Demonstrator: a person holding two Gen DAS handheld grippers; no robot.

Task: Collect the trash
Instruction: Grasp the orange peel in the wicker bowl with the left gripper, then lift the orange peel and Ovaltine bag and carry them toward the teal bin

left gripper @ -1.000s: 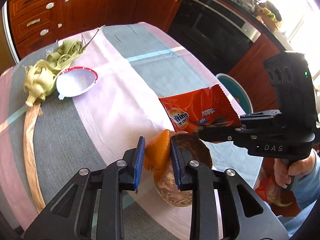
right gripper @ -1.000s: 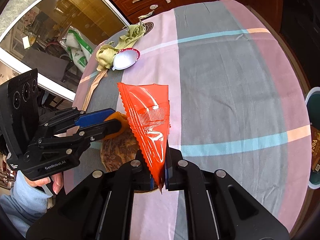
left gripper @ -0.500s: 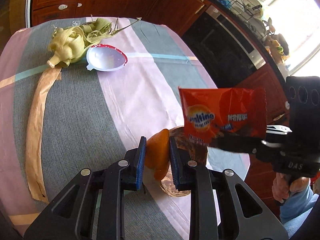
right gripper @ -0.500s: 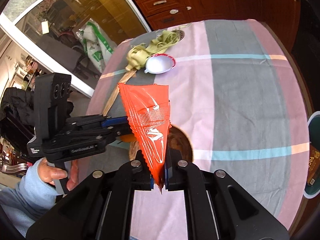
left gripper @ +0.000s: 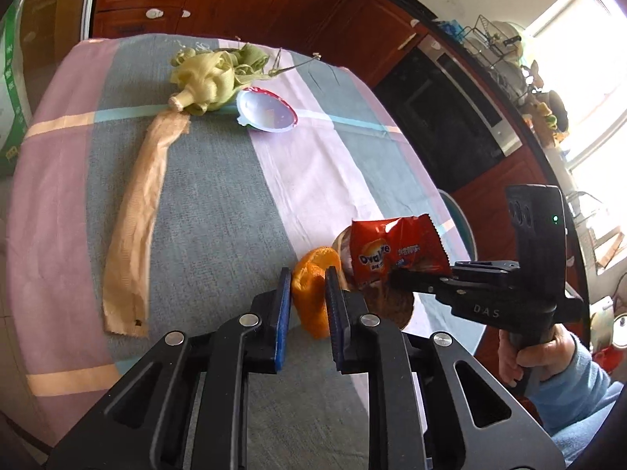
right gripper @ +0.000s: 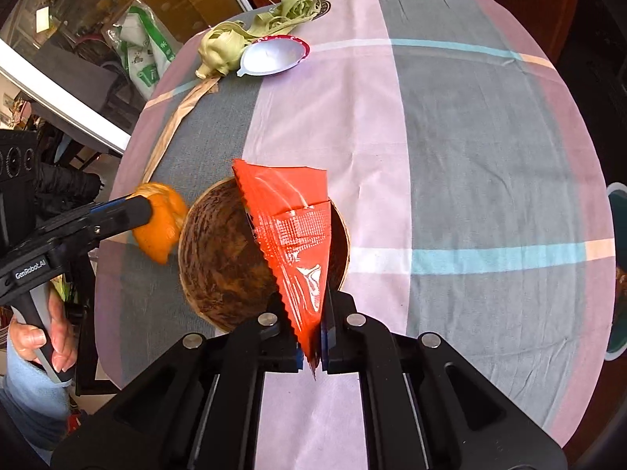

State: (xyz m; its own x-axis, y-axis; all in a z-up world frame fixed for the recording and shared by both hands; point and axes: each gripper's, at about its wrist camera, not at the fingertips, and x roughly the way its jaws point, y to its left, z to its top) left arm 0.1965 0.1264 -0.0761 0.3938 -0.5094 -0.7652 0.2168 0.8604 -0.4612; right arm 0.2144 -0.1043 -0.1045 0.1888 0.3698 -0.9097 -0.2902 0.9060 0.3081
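My left gripper is shut on an orange peel and holds it above the table just left of a brown wooden bowl. The peel also shows in the right wrist view. My right gripper is shut on a red Ovaltine wrapper and holds it upright over the bowl. The wrapper also shows in the left wrist view, in front of the bowl.
On the checked tablecloth lie a green corn husk, a white and red foil lid and a long tan paper strip. A teal bin stands beyond the table's right edge. Wooden cabinets and an oven stand behind.
Both grippers have risen and pulled back. The wrapper has come down over the bowl. The peel has shifted from over the bowl to just beside its left rim.
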